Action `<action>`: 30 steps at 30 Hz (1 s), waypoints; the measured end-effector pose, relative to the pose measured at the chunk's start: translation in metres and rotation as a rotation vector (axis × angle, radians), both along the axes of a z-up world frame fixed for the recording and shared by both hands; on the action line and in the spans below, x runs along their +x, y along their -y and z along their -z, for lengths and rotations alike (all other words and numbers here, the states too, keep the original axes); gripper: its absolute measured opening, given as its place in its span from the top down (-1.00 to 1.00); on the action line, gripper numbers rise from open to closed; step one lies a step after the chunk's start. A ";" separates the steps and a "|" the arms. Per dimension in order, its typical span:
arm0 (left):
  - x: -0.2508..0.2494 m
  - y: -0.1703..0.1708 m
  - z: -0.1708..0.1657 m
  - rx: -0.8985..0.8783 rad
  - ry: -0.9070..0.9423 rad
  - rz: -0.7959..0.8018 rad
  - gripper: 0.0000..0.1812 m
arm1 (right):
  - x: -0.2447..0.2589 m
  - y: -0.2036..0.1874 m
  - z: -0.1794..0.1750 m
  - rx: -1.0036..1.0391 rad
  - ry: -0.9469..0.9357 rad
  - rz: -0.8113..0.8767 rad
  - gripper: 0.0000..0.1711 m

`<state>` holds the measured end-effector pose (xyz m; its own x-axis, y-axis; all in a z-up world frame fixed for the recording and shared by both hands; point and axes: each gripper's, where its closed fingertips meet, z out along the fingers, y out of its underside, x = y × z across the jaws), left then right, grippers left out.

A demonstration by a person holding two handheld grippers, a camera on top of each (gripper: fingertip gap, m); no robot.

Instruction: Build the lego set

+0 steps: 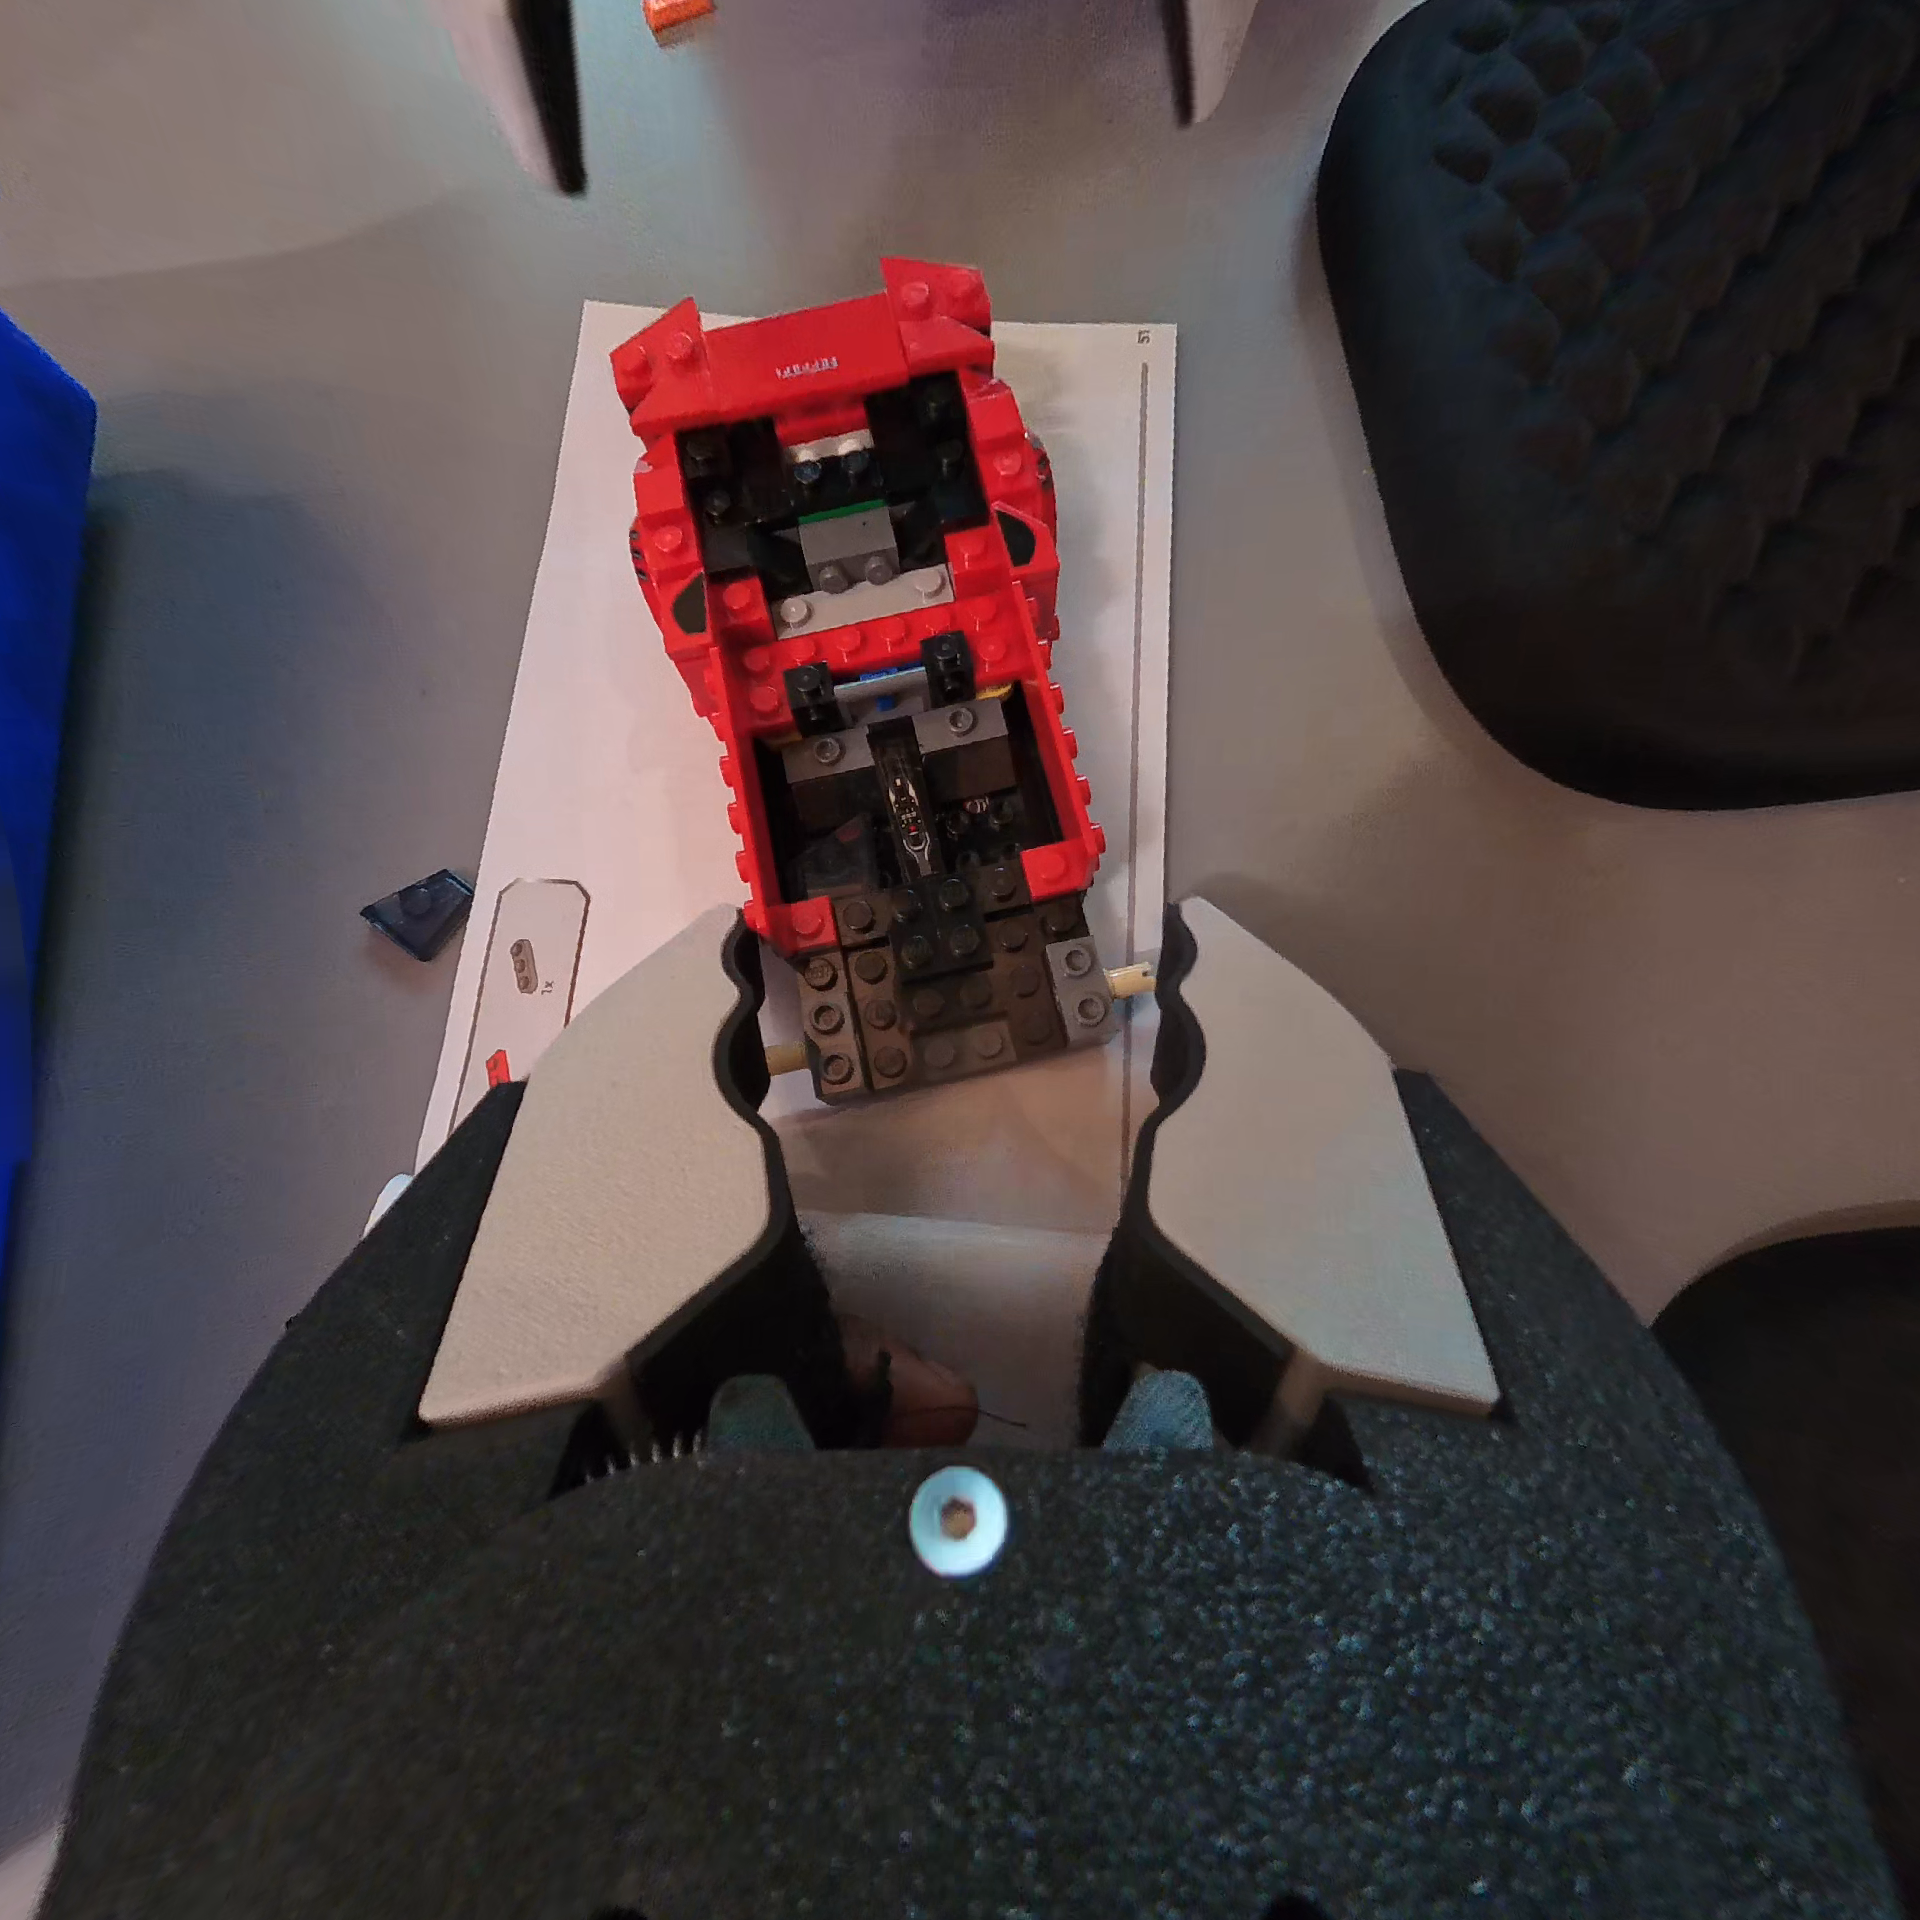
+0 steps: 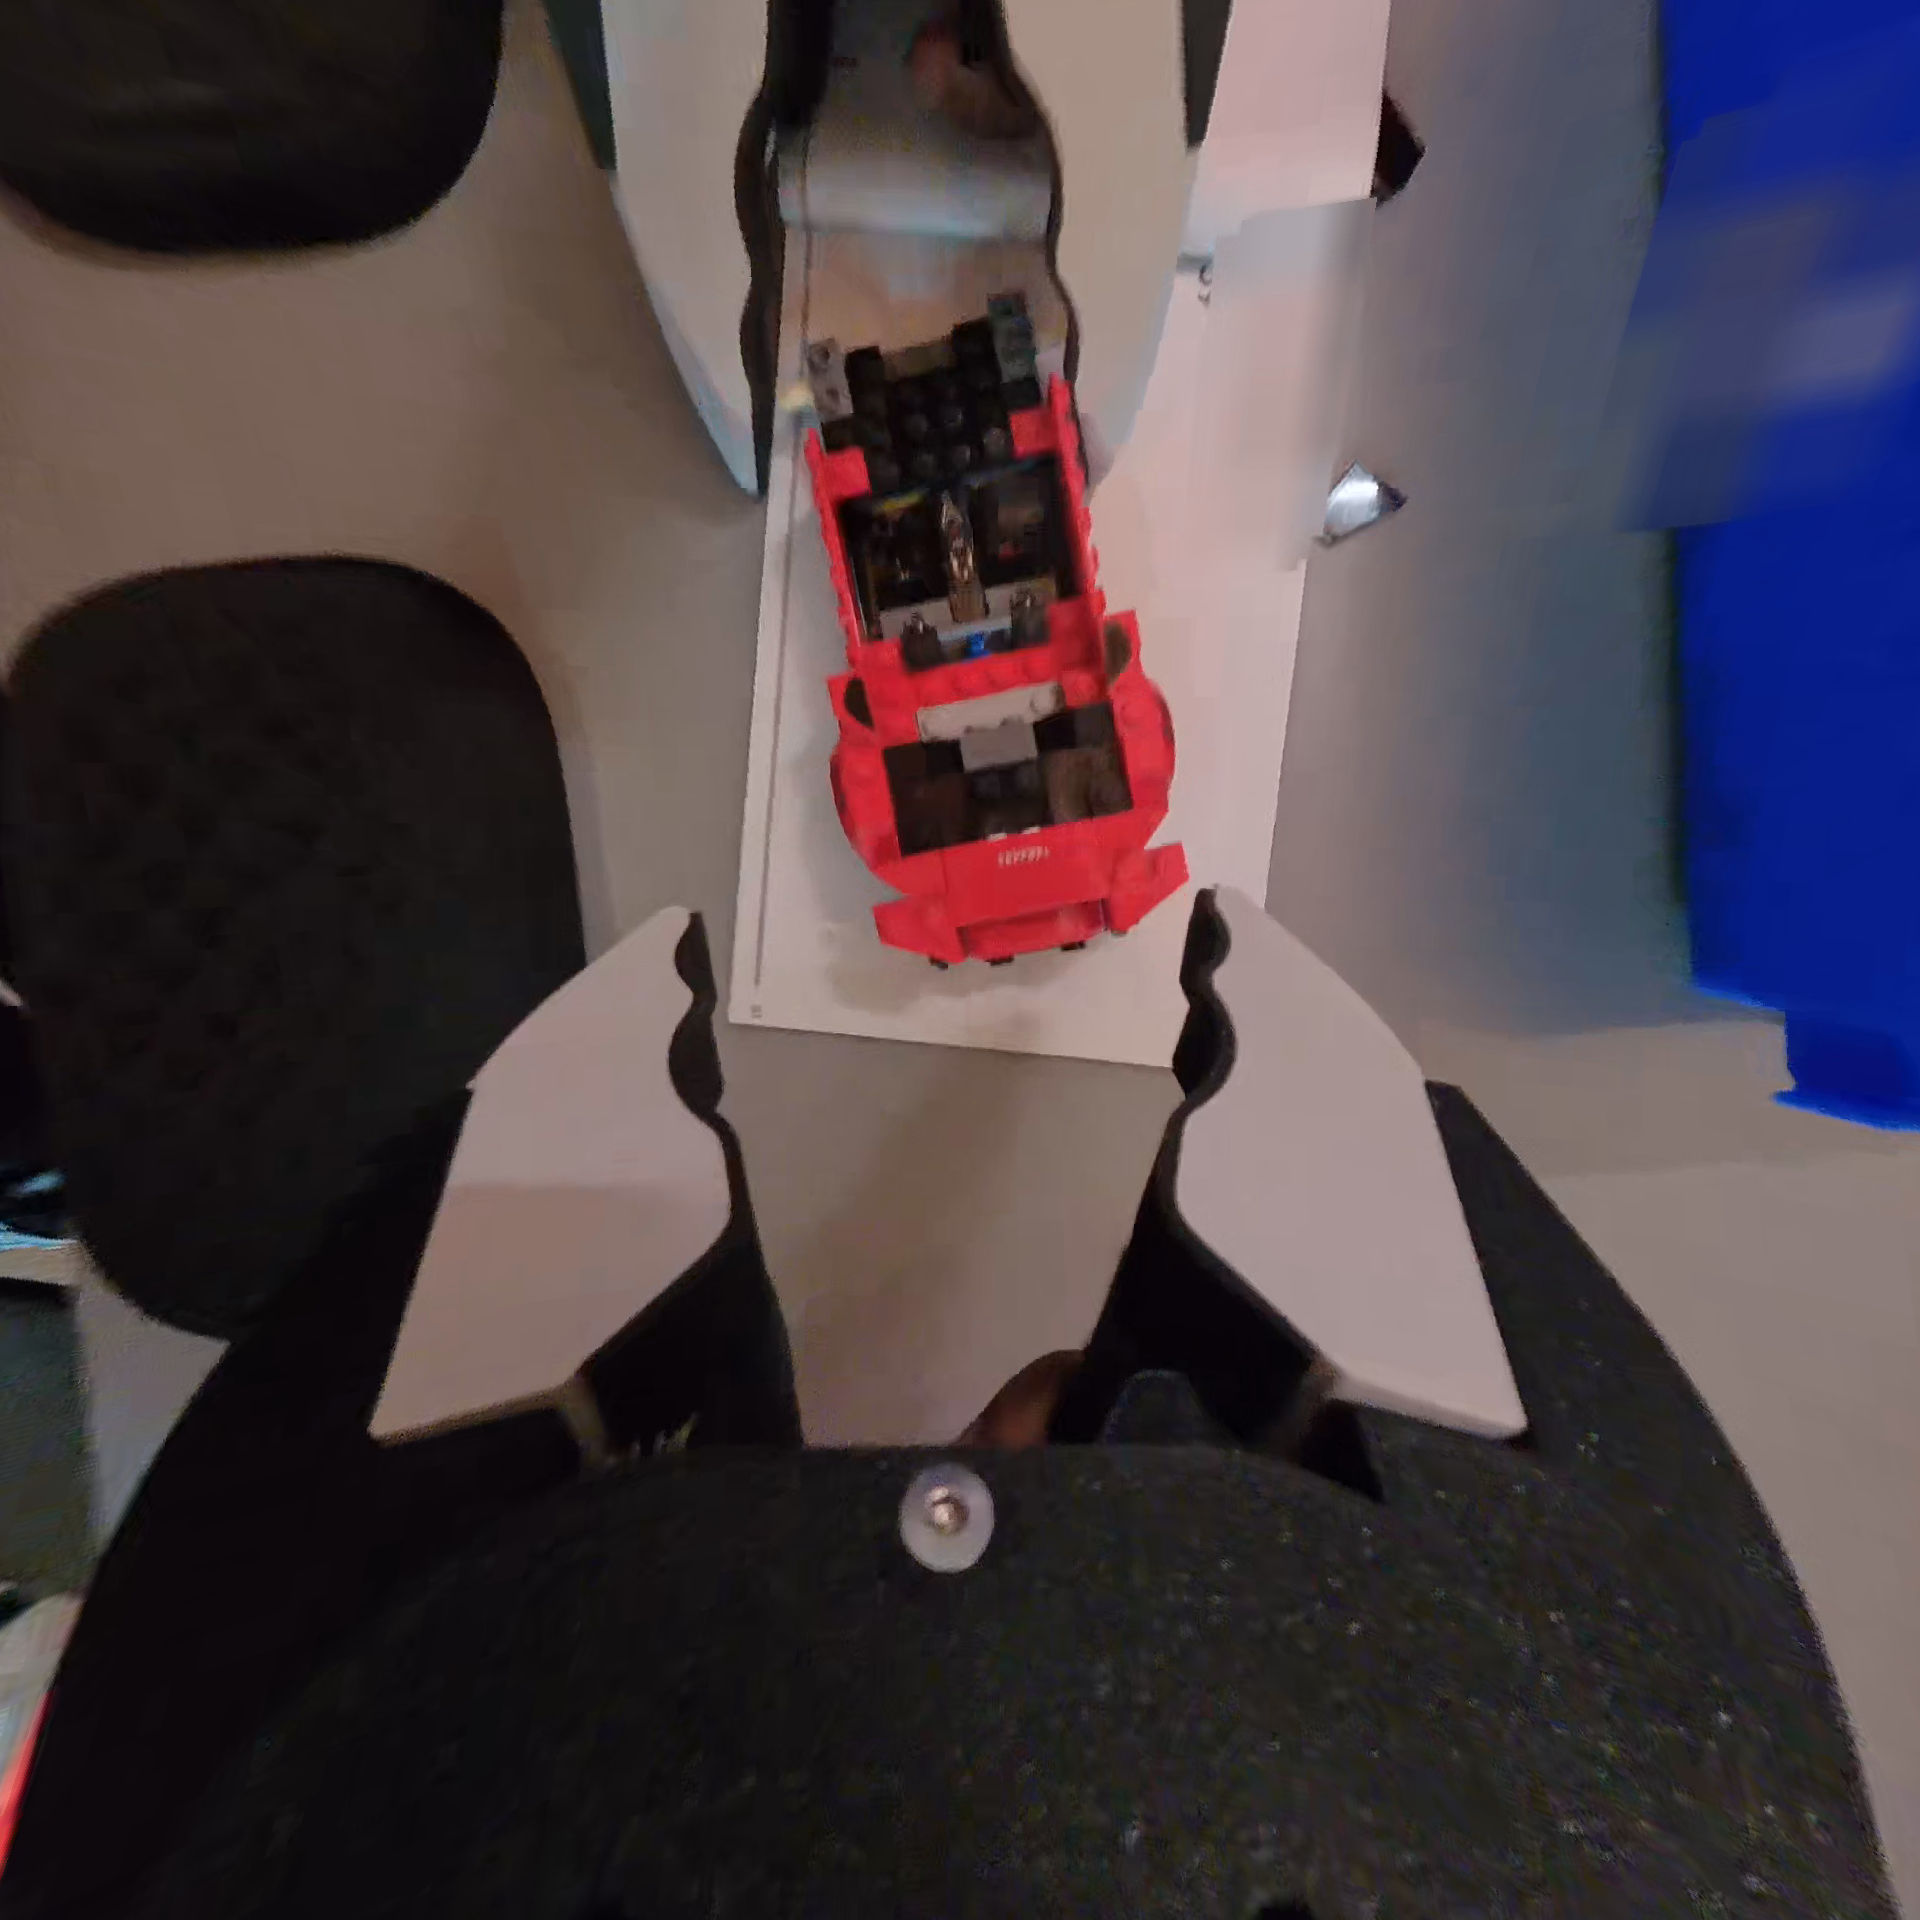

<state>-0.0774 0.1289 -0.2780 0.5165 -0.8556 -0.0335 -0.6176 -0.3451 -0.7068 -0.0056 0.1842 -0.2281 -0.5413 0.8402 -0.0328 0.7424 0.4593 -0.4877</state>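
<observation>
Two grippers face each other across a half-built red-and-black brick car (image 1: 868,665), which lies on a white instruction sheet (image 1: 582,665) on the pale grey counter (image 1: 260,623). My left gripper (image 1: 951,997) has its jaws spread, straddling the car's black studded end without clamping it, probably to steady the model. My right gripper (image 2: 945,997) is likewise parted and empty, short of the red end at 12 o'clock. A loose dark-blue plate (image 1: 418,909) waits at 9 o'clock, an orange piece (image 1: 681,16) at 11 o'clock, presumably within reach for fitting.
</observation>
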 end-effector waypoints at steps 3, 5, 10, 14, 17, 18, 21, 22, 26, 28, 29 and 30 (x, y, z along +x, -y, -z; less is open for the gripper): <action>-0.002 0.002 0.000 -0.001 -0.006 0.007 0.19 | 0.007 -0.006 0.030 -0.008 -0.046 -0.018 -0.02; -0.003 0.002 0.000 0.001 0.004 0.003 0.21 | 0.004 -0.005 0.043 -0.054 -0.088 -0.017 -0.01; -0.003 0.003 0.000 0.002 0.007 0.022 0.23 | -0.006 -0.006 0.047 -0.073 -0.183 0.001 0.20; -0.003 0.004 0.000 0.004 0.011 0.037 0.24 | -0.002 -0.004 0.047 -0.080 -0.214 0.016 0.24; -0.002 0.005 0.000 0.008 0.018 0.045 0.25 | -0.001 -0.003 0.046 -0.102 -0.242 0.018 0.24; -0.002 0.005 0.000 0.009 0.018 0.046 0.25 | 0.000 -0.002 0.047 -0.107 -0.247 0.016 0.25; -0.002 0.005 -0.001 0.010 0.015 0.049 0.26 | 0.001 -0.001 0.047 -0.122 -0.258 0.009 0.25; -0.002 0.006 -0.001 0.010 0.015 0.048 0.26 | 0.001 -0.001 0.047 -0.126 -0.262 0.008 0.25; -0.001 0.007 -0.001 0.014 0.017 0.045 0.27 | 0.001 0.001 0.046 -0.133 -0.277 0.004 0.25; -0.001 0.009 -0.001 0.016 0.020 0.045 0.26 | 0.001 0.003 0.045 -0.134 -0.273 0.005 0.25; -0.001 0.010 -0.001 0.018 0.021 0.046 0.26 | 0.001 0.003 0.045 -0.131 -0.271 0.003 0.25; -0.001 0.010 -0.001 0.020 0.020 0.047 0.26 | 0.001 0.004 0.045 -0.129 -0.270 0.000 0.25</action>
